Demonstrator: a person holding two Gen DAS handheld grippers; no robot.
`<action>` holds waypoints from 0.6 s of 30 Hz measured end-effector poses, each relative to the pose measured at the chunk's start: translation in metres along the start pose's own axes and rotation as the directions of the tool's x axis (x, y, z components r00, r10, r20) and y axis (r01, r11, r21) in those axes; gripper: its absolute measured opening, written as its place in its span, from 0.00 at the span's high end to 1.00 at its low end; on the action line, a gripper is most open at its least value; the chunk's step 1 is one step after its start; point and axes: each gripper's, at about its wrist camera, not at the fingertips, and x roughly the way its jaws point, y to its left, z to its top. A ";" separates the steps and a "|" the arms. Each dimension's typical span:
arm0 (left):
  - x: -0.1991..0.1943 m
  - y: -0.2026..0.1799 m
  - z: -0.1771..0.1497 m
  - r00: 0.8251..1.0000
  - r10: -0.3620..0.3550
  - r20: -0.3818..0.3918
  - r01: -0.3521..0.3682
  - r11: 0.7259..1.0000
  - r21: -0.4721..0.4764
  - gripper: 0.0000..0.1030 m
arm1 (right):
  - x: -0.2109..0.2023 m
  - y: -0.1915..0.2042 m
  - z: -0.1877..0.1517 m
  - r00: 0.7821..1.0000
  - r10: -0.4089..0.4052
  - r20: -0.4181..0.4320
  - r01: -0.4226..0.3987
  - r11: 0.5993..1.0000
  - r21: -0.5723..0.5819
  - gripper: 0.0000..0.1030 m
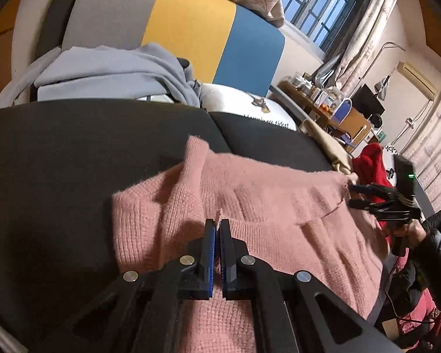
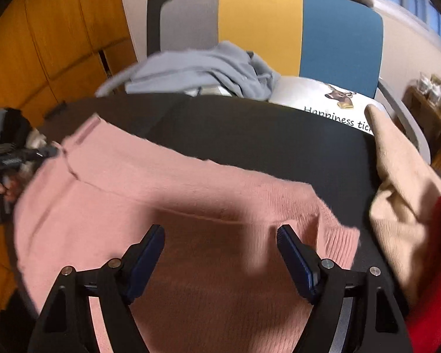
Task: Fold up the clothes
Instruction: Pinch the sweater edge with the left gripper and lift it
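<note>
A pink knitted sweater lies spread on a dark bed surface; it also fills the right wrist view. My left gripper is shut on an edge of the pink sweater, with a sliver of knit pinched between its blue pads. It shows at the left edge of the right wrist view. My right gripper is open and empty just above the sweater's near part. It appears at the sweater's right end in the left wrist view.
A grey-blue garment is heaped at the back against a grey, yellow and blue headboard. A white printed pillow lies beside it. A beige garment and a red one lie to the right.
</note>
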 end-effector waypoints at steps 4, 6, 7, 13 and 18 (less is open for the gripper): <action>-0.021 -0.009 0.007 0.998 -0.009 0.066 0.008 1.000 0.007 0.99 | 0.009 -0.001 -0.001 0.998 -0.043 -0.037 0.043 0.999 0.021 0.86; -0.032 -0.013 0.011 0.995 -0.004 0.102 0.002 1.000 0.014 0.99 | -0.004 0.002 -0.003 0.997 -0.071 0.002 0.071 0.997 0.021 0.92; -0.037 -0.014 0.015 0.993 0.001 0.121 -0.002 1.000 0.012 0.99 | -0.010 0.002 -0.004 0.997 -0.081 0.017 0.081 0.996 0.022 0.92; -0.042 -0.007 0.041 0.977 0.069 0.199 -0.059 0.997 -0.057 0.99 | -0.043 -0.007 0.005 0.979 -0.164 0.124 0.154 0.985 0.084 0.97; 0.010 -0.004 0.037 0.983 0.147 0.113 -0.133 0.983 -0.124 0.99 | -0.014 -0.022 -0.001 0.966 -0.255 0.053 0.246 0.961 0.130 0.97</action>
